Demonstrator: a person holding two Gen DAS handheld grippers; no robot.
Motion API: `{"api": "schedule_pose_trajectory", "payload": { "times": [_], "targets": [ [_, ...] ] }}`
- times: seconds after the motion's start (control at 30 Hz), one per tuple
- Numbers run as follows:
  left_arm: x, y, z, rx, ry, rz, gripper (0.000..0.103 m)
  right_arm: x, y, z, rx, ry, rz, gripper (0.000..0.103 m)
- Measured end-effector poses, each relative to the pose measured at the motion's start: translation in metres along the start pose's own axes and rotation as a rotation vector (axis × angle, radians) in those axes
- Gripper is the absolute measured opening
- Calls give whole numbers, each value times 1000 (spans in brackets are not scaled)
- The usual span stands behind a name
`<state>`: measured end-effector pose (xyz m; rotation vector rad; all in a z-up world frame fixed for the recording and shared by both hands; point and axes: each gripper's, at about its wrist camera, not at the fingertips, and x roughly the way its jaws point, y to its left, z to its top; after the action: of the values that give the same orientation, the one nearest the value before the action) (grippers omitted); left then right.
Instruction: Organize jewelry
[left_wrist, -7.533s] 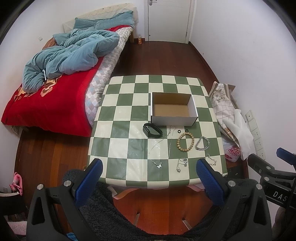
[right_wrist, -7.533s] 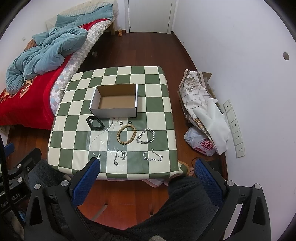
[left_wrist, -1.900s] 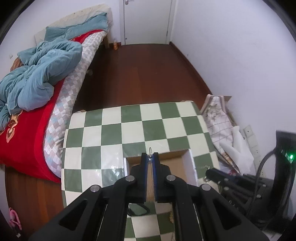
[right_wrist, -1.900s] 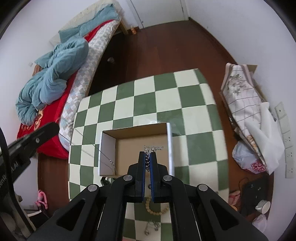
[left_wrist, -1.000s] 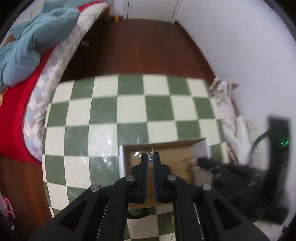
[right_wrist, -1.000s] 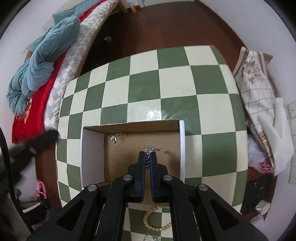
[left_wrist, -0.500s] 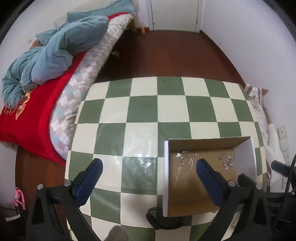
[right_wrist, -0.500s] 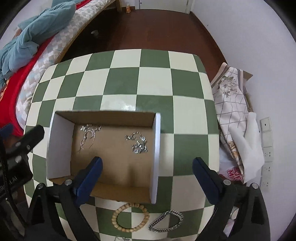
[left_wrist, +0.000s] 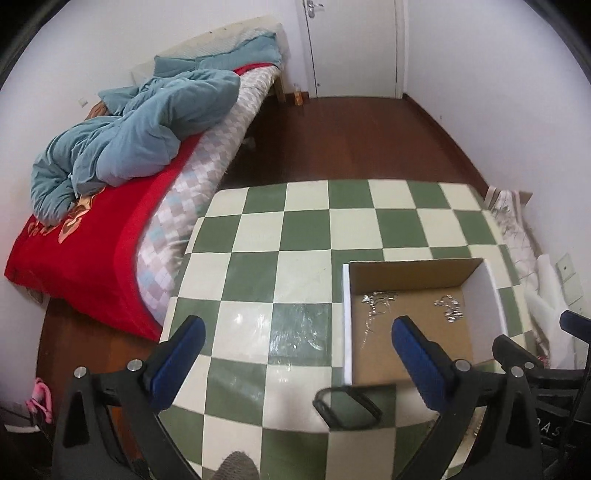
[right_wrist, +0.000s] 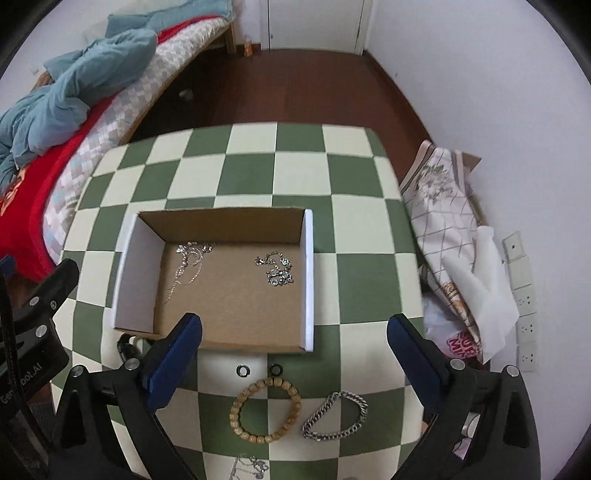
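Observation:
An open cardboard box (right_wrist: 306, 280) (left_wrist: 495, 291) sits on the green-and-cream checked table (right_wrist: 251, 162). Inside lie a thin silver necklace (right_wrist: 186, 258) (left_wrist: 375, 301) at the left and a silver chain bracelet (right_wrist: 277, 271) (left_wrist: 448, 308) at the right. In front of the box lie two small black rings (right_wrist: 243, 370), a wooden bead bracelet (right_wrist: 266, 410), a silver curb bracelet (right_wrist: 334, 415) and another silver chain (right_wrist: 251, 467). A black bangle (left_wrist: 347, 406) lies by the box's near left corner. My left gripper (left_wrist: 295, 358) and right gripper (right_wrist: 293, 350) are both open and empty above the table's near side.
A bed (left_wrist: 92, 229) with a red cover and blue duvet stands left of the table. Fabric and bags (right_wrist: 454, 266) lie on the floor at the right by the wall. A white door (left_wrist: 354, 48) is at the far end of the wood floor.
Both grippers opened and let the necklace and chain bracelet drop into the box, then pulled back toward the table's near side.

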<state>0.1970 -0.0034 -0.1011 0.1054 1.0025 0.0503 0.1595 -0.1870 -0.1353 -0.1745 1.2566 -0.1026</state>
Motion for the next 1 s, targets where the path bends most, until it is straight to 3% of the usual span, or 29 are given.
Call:
{"api": "schedule_pose_trajectory", "payload": {
  "times": [0.33,0.6,0.83,1.0],
  "targets": [
    [-66,12,-21,-24,-96,51,103,-79,0,-28,6,-159,14,101],
    [-107,19,-38,-40,-142,61,103,-124,1,-55,19,-223,55,101],
    [-103,13,-65,-27,-107,94,103,-117,-27,-91,91,-163,84,101],
    [-61,-4,-89,13,17,91,103,-72,-63,-116,160,-54,49,99]
  ]
}}
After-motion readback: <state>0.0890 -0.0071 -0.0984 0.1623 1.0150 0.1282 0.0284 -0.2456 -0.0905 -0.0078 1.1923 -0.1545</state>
